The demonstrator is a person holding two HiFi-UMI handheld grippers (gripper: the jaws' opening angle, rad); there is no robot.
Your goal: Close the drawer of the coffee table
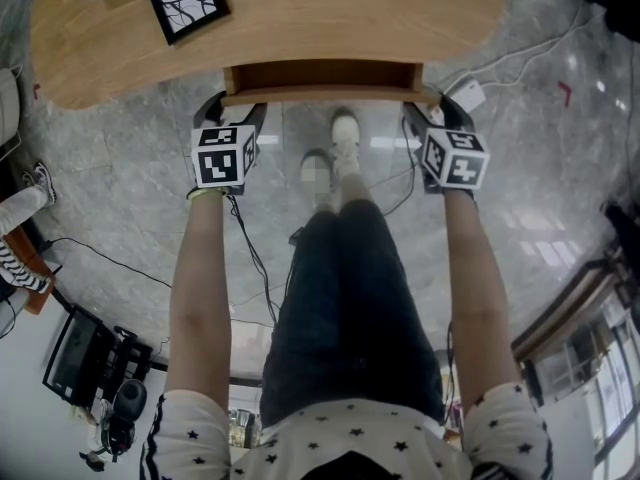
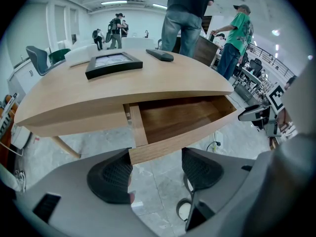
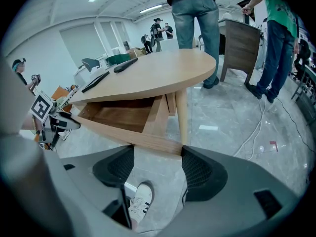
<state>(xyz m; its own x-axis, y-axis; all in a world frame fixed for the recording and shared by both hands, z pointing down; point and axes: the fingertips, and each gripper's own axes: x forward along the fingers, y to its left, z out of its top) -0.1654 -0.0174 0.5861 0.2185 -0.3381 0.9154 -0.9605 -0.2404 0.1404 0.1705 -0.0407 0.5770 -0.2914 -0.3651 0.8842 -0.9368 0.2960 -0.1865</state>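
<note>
The oval wooden coffee table (image 1: pixel 300 13) has its drawer (image 1: pixel 322 76) pulled out toward me, empty inside (image 2: pixel 177 120). My left gripper (image 1: pixel 232 116) is open at the drawer front's left end (image 2: pixel 148 152), its pads (image 2: pixel 111 174) straddling that corner. My right gripper (image 1: pixel 430 116) is open at the drawer front's right end (image 3: pixel 158 144), which lies between its pads (image 3: pixel 200 174). Whether either gripper touches the wood I cannot tell.
A black picture frame (image 1: pixel 185 0) and a remote (image 2: pixel 159 55) lie on the tabletop. Cables (image 1: pixel 250 258) and a white plug (image 1: pixel 467 95) are on the marble floor near my feet (image 1: pixel 345 138). People stand behind the table (image 2: pixel 185 14). A table leg (image 3: pixel 181 117) stands by the drawer's right end.
</note>
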